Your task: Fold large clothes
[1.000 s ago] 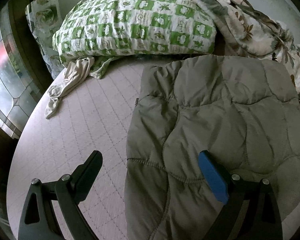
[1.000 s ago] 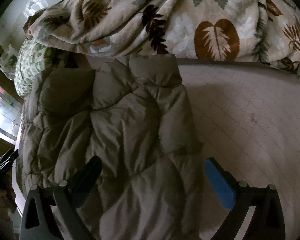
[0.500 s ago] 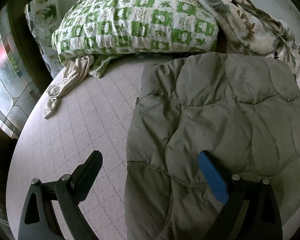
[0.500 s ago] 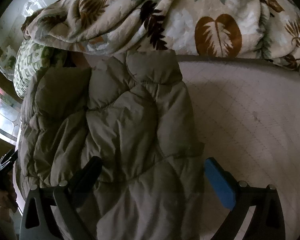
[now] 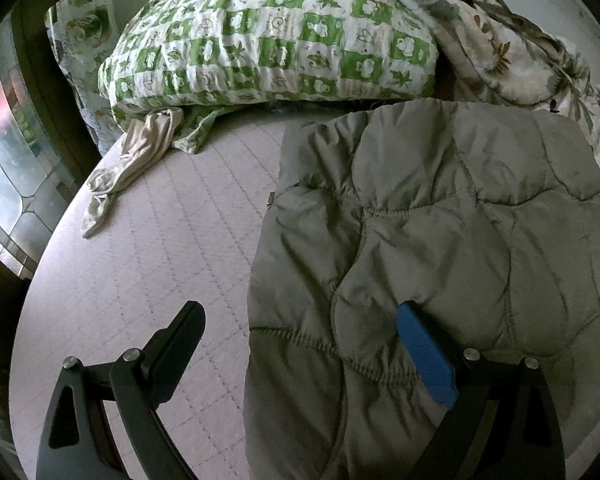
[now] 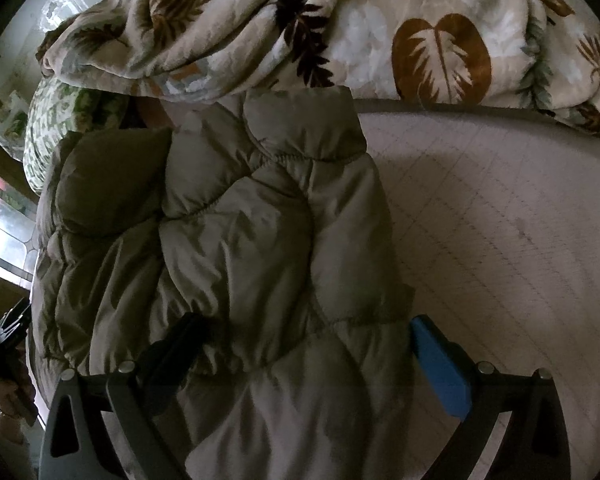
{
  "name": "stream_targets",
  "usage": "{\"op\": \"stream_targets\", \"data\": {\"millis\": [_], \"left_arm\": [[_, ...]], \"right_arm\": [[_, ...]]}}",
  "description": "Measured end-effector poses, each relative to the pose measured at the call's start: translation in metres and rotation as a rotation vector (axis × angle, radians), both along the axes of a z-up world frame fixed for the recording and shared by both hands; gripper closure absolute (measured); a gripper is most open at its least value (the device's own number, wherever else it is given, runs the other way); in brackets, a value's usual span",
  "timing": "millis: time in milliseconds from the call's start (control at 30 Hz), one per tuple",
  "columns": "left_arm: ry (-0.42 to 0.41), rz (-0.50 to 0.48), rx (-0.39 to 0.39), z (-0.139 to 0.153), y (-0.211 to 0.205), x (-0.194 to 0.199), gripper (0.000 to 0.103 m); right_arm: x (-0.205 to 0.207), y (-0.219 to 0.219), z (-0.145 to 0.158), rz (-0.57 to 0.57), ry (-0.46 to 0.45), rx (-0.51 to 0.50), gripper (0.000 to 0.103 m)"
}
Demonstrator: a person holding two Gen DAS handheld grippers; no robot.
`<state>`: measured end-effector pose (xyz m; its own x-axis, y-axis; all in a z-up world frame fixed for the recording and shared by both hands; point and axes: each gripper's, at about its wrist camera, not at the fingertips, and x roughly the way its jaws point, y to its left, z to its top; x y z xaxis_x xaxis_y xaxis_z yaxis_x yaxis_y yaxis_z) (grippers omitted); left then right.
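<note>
Olive quilted puffer jacket (image 5: 440,240) lying flat, folded, on pale quilted mattress (image 5: 140,260).

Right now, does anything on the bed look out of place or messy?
Yes. A crumpled pale garment lies loose on the mattress, trailing from under the green checked pillow. The leaf-print blanket is heaped in a bunch at the head of the bed, overlapping the top edge of the olive quilted jacket.

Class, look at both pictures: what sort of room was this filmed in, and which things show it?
Most likely a bedroom: a quilted mattress, a green checked pillow and a leaf-print blanket.
</note>
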<state>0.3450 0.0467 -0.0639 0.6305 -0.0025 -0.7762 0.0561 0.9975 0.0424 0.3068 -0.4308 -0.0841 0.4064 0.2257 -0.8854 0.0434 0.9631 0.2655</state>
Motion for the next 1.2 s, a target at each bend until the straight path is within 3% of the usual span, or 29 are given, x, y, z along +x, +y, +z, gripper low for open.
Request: {"op": "stream_targets", "data": {"millis": [267,1000,1200], "left_arm": [[0.046,-0.024,-0.014,-0.012,0.004,0.012,0.005],[0.108,-0.043,-0.045,-0.025,0.010,0.023,0.004],[0.156,-0.054,-0.094,-0.035,0.016,0.031,0.004]], "right_arm": [[0.012,-0.008,-0.019,0.007,0.078,0.066,0.000],[0.025,-0.012,-0.030,0.037,0.118,0.101,0.000],[0.028,-0.024,-0.044,0.026,0.151,0.193,0.000]]}}
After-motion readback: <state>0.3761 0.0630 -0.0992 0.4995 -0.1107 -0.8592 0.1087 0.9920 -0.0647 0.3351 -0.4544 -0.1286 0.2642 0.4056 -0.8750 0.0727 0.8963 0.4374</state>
